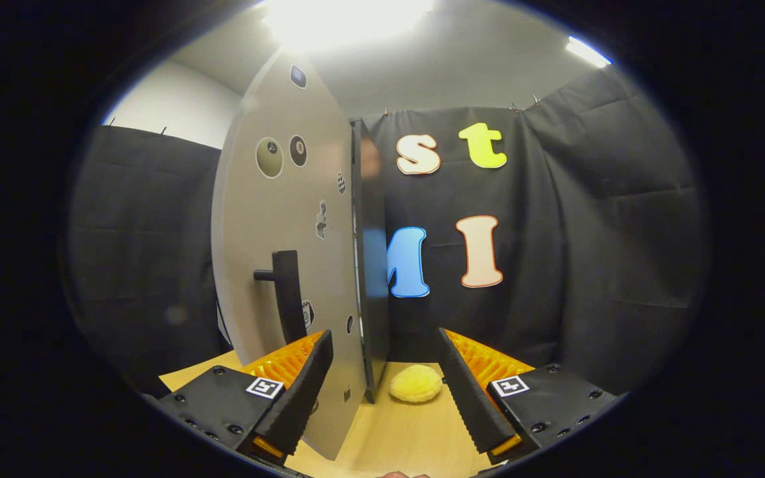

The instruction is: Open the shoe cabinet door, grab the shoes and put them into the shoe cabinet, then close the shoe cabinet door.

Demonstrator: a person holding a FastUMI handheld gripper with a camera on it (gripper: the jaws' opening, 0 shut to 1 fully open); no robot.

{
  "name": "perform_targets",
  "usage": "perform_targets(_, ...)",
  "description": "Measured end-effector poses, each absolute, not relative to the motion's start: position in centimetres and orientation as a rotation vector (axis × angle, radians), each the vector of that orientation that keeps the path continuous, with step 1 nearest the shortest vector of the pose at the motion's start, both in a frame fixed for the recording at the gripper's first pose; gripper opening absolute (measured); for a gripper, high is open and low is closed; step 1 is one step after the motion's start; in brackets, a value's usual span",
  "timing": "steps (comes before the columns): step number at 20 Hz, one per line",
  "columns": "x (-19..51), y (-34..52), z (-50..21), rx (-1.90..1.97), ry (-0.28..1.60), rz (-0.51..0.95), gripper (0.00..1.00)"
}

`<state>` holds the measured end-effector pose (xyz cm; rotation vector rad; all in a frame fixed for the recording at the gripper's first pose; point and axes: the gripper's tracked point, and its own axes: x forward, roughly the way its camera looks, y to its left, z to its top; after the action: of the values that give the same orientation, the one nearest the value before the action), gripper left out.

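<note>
Nearest the lens, the gripper stood with its jaws wide apart and holding nothing, the lower edge of the shoe cabinet door running down between them, closer to the left finger. The door stood partly open and was seen nearly edge-on, upright, with its long axis vertical and its stickered outer face turned left. Its dark handle, a bar also running vertically, stood out from that face just above the left finger, untouched. Beyond the door's free edge, on the pale wooden bench and between the fingers, lay a yellow fluffy shoe, low and rounded; which way its toe pointed could not be told, though it seemed to lie broadside to the jaws.

The door seemed open enough, so the step in hand was judged to be the pick. Doing it well would mean clearing the door edge to the right, going down low over the shoe, and closing across its narrow width, gently, as it looked soft and squashable.
</note>
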<state>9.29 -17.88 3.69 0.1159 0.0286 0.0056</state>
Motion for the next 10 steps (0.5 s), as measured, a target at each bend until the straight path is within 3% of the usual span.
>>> perform_targets(10, 8.9, -17.2, 4.6, 0.053, 0.030, -0.067, 0.96)
